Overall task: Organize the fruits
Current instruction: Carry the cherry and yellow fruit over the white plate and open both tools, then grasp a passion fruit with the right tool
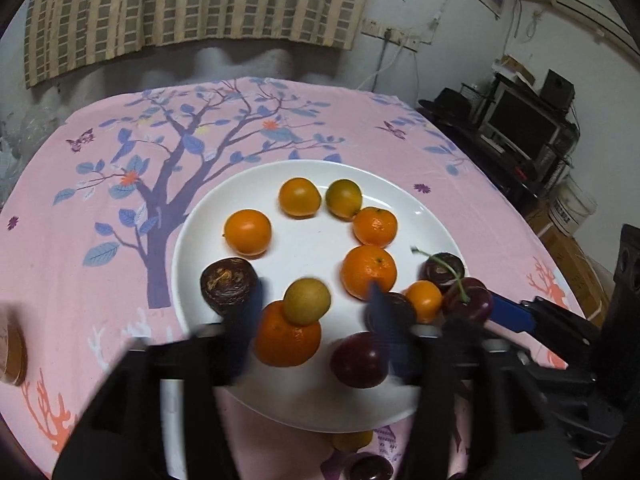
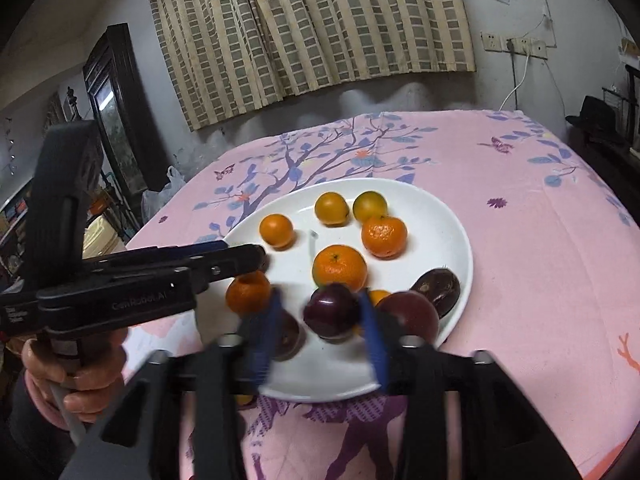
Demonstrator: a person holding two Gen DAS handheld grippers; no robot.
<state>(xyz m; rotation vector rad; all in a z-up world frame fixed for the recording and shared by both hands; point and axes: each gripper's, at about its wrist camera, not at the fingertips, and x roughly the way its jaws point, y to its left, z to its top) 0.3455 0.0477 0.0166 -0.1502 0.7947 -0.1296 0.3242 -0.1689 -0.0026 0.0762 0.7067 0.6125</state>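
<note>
Fruits — oranges (image 1: 370, 273), dark plums (image 2: 332, 310) — lie scattered on a white plate (image 1: 304, 172) on the pink-clothed worktop (image 1: 80, 216); an oblong dark fruit (image 2: 437, 289) lies slantwise at the rim. Left gripper (image 1: 308, 320) and right gripper (image 2: 320, 330) hover with fingers apart, gripping nothing.

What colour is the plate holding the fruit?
Plain white plate, clearest in the left wrist view.

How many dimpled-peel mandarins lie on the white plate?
3 mandarins: one at the plate's right, another nearer, a third by the front edge. The left gripper may hide others.
</note>
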